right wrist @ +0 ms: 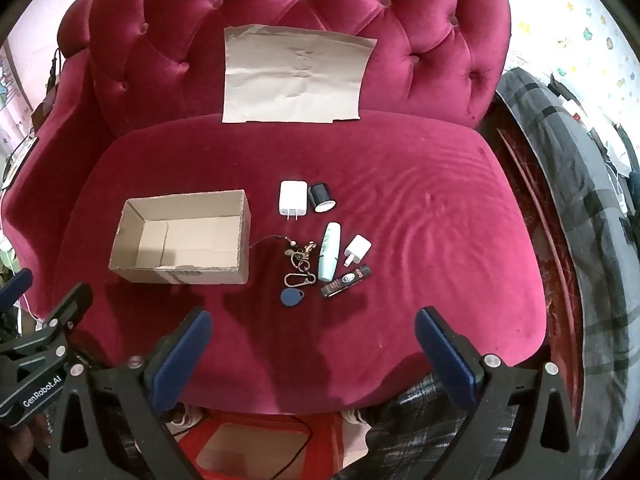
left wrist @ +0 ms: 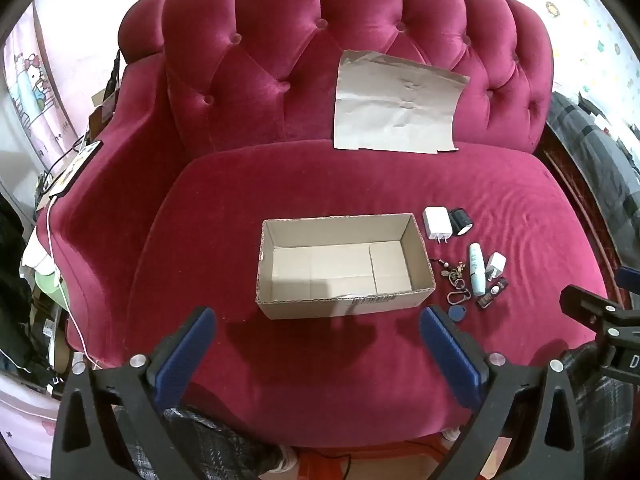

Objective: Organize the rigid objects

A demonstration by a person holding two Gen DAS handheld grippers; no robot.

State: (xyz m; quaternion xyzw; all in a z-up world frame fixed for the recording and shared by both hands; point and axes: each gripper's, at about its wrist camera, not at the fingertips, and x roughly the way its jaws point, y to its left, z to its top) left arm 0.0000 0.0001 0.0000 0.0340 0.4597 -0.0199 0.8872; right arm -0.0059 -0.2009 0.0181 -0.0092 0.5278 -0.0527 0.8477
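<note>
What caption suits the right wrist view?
Open right tool hovers above a red velvet seat with an empty cardboard box beside chargers, keys and small items.

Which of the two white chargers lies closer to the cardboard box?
The larger white charger, beside the black cap, lies closer to the cardboard box. The smaller white charger lies beyond the pale tube.

left tongs (left wrist: 318, 354) | black frame, blue pads (left wrist: 450, 358) (silver screws) | right tongs (right wrist: 312, 354) alike

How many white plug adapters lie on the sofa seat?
2. The larger white adapter lies beside the black cap; the smaller white adapter lies right of the pale tube. None in the cardboard box.
</note>
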